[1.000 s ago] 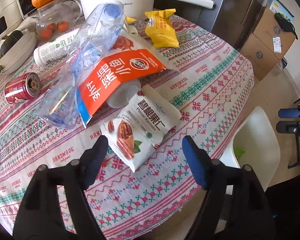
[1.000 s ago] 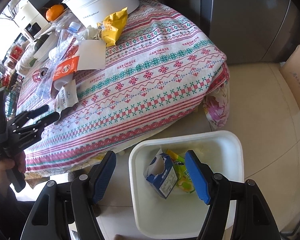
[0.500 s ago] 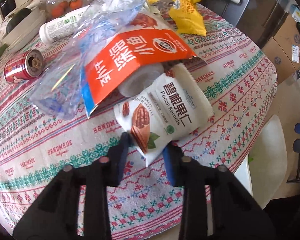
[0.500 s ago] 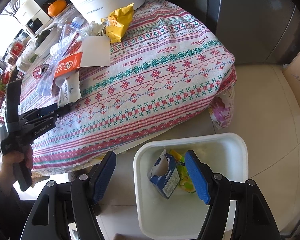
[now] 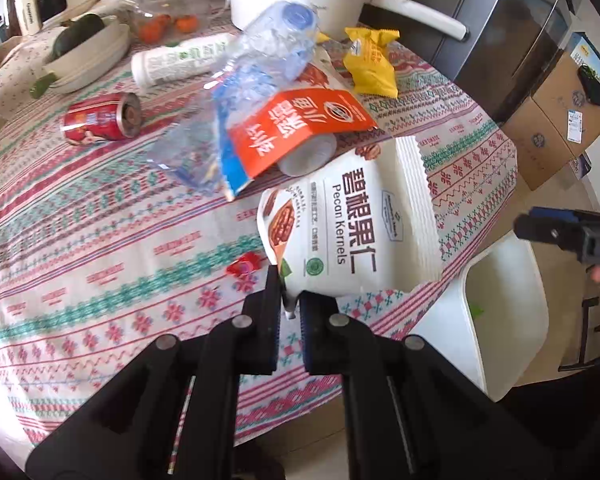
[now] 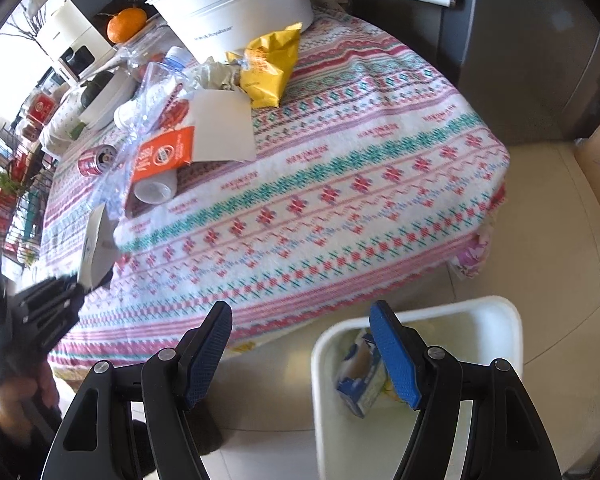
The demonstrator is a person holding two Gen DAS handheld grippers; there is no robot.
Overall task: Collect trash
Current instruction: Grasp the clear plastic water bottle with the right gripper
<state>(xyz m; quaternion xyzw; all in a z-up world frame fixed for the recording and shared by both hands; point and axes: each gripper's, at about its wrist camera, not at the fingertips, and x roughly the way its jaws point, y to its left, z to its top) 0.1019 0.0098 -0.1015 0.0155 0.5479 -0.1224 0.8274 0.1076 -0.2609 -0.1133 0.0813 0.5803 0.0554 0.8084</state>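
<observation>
Over the table's near edge, the left gripper is pinched tight on the bottom corner of the pecan bag, lifted clear of the patterned tablecloth. That bag looks light, thin and floppy, probably empty, so a corner pinch should carry it, though slick film like that could slide out if swung hard. Down to the right sits the white bin, on the floor beside the table, a blue carton already in it. Above it hangs the right gripper, fingers spread wide, holding nothing. More rubbish waits: crushed bottle, red can, yellow wrapper.
</observation>
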